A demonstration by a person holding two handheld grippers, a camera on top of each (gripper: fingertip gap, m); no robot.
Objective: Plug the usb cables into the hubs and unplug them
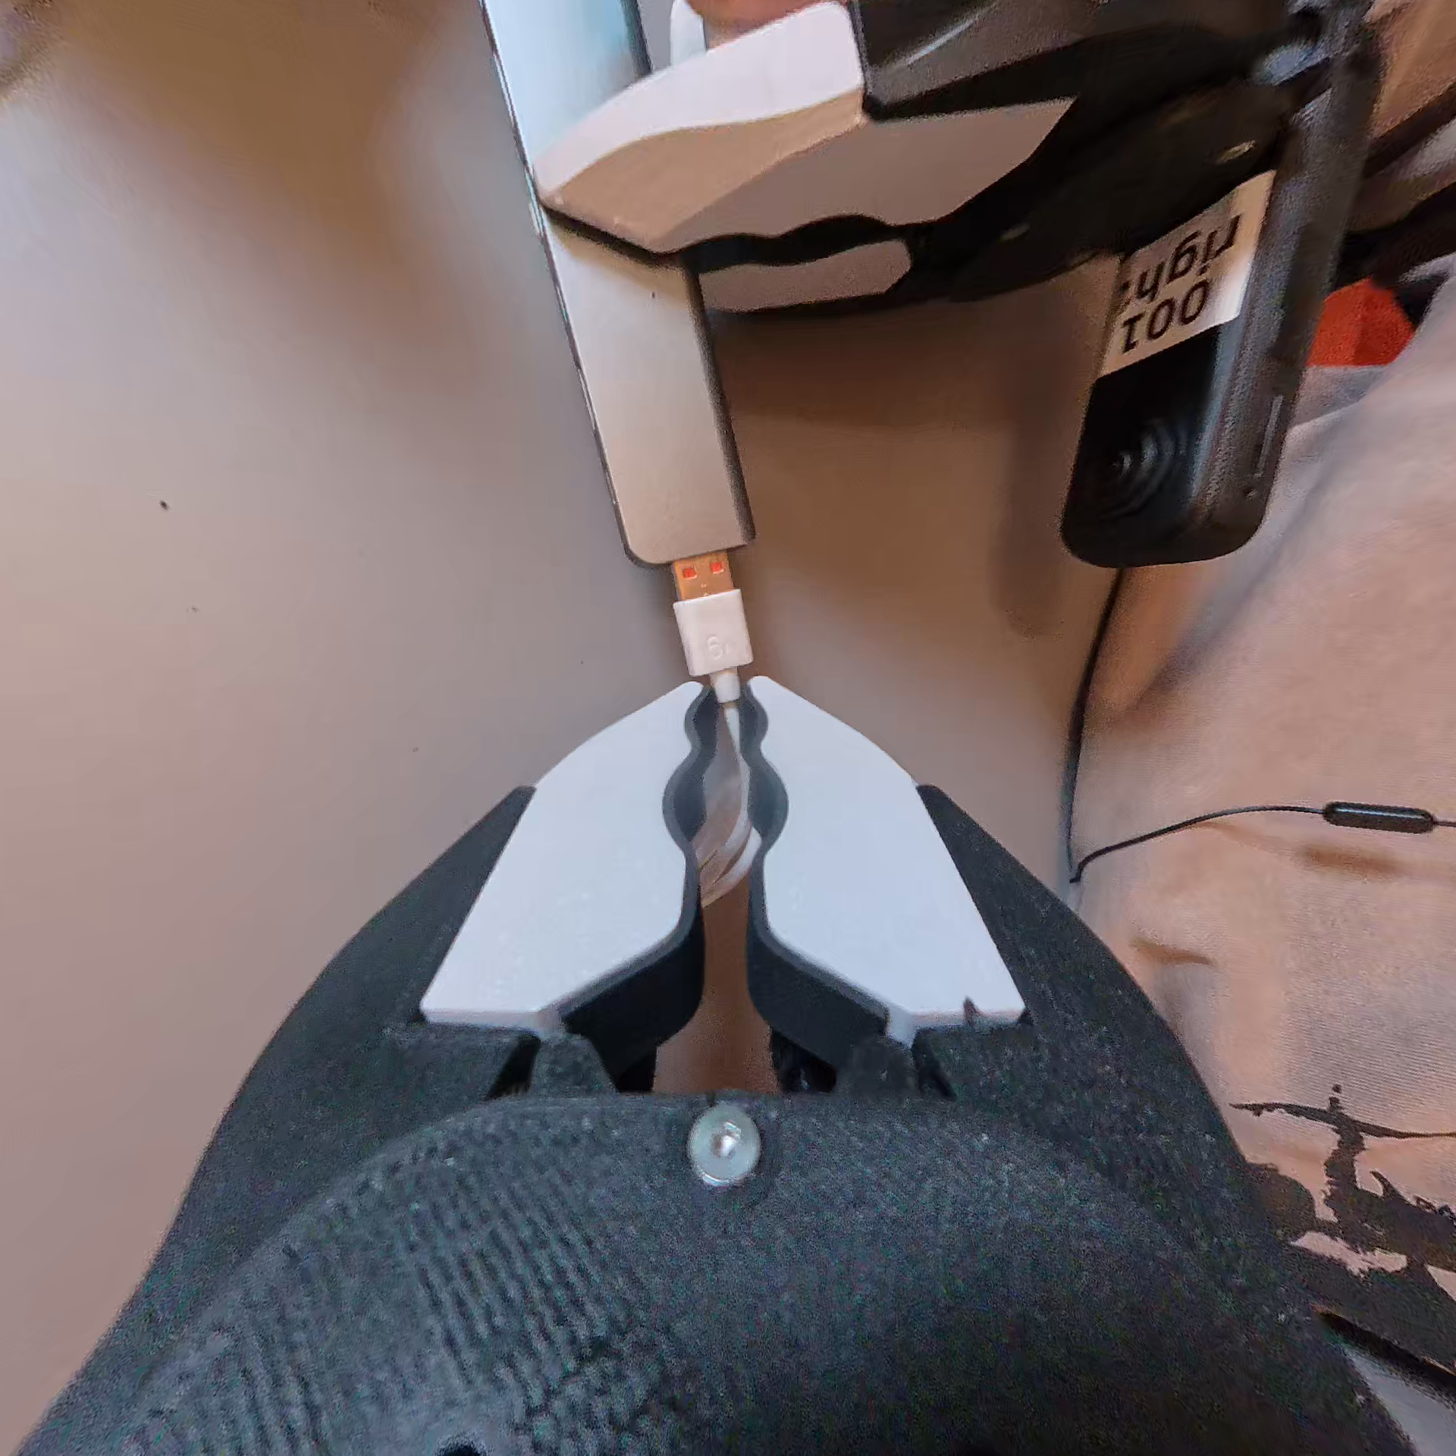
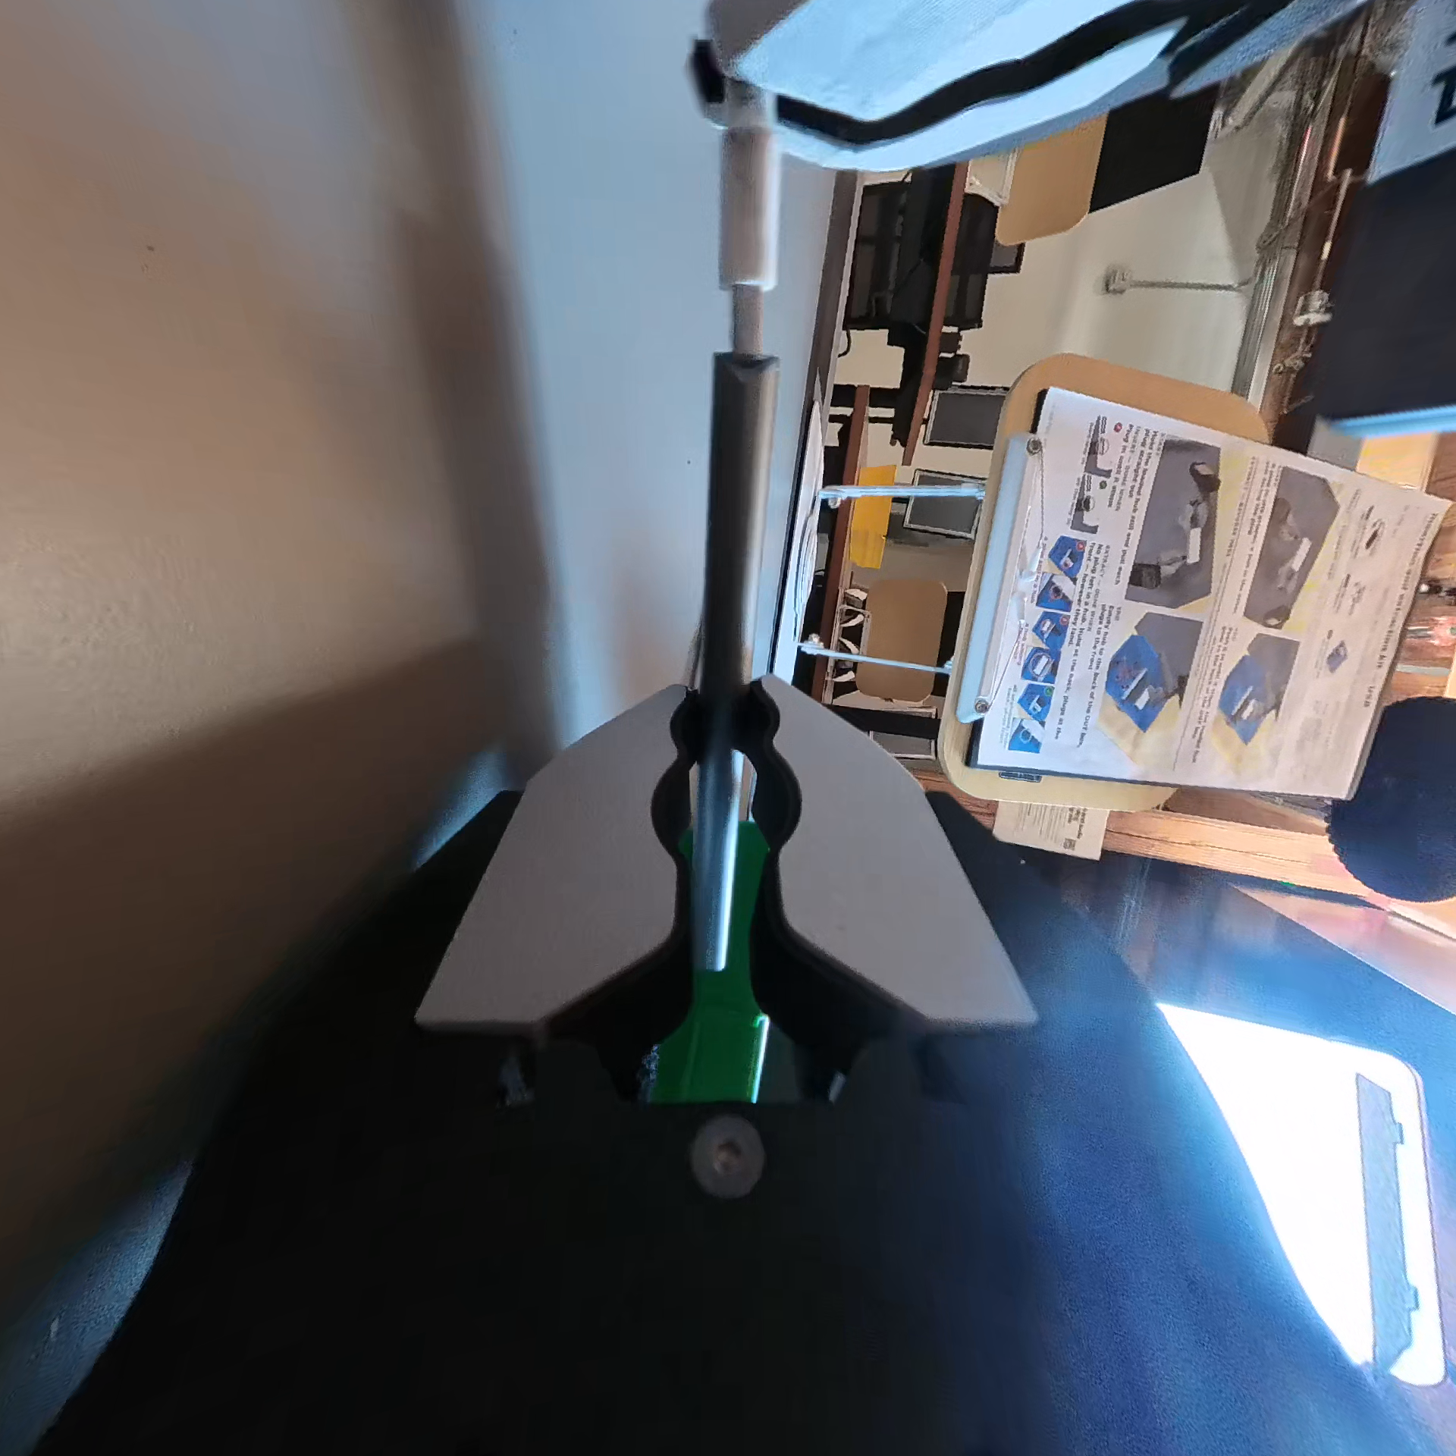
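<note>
1. Gripping only the white cable [image 1: 729,776] behind the USB plug [image 1: 711,618], the left hand-held gripper [image 1: 726,687] is clenched on something flexible; a push could buckle it and tilt the plug.
2. Metal shows between the plug and the grey hub [image 1: 654,378], so it is half-seated at the hub's end port; an angled force may jam it.
3. Clamped across the hub, the right hand-held gripper [image 2: 723,693] could let it slip or twist.

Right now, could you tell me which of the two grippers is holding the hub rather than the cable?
The right gripper clamps the grey hub; the left gripper pinches the white cable.
</note>
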